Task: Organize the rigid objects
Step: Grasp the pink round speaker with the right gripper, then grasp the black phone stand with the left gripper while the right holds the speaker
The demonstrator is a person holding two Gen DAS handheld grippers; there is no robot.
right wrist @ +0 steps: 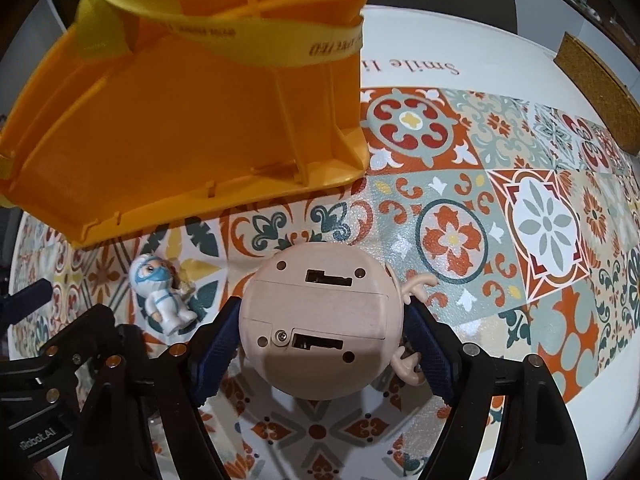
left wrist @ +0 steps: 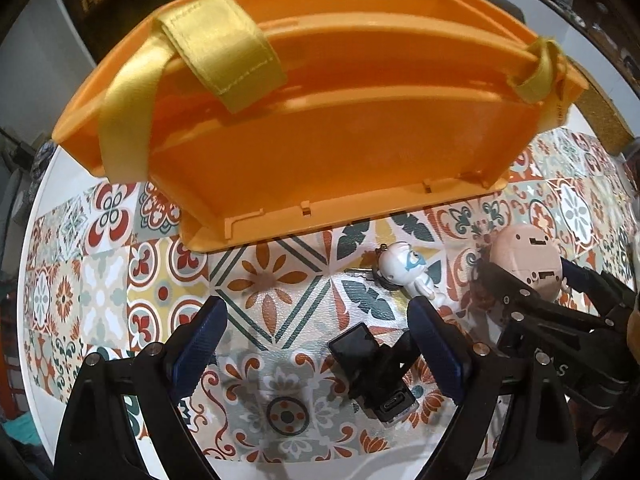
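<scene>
My right gripper (right wrist: pixel 324 310) points down over a round pale-pink toy (right wrist: pixel 320 320) that lies underside up on the patterned table mat. The toy sits between the blue pads (right wrist: pixel 216 344). The left pad is right at its side and the right pad is by its small limbs; I see no firm squeeze. My left gripper (left wrist: pixel 316 316) stands open above a small black gadget with a USB-C port (left wrist: pixel 372 368), near its right finger. A white figurine keychain with a blue mask (left wrist: pixel 412 276) lies between the two grippers. An orange plastic organizer with a yellow strap (left wrist: pixel 320 112) stands behind.
The tiled-pattern mat (right wrist: pixel 540 232) covers a white table (right wrist: pixel 460 40). A cork mat (right wrist: pixel 596 84) lies at the far right edge, with a dark chair back behind the table. Open mat stretches to the right of the pink toy.
</scene>
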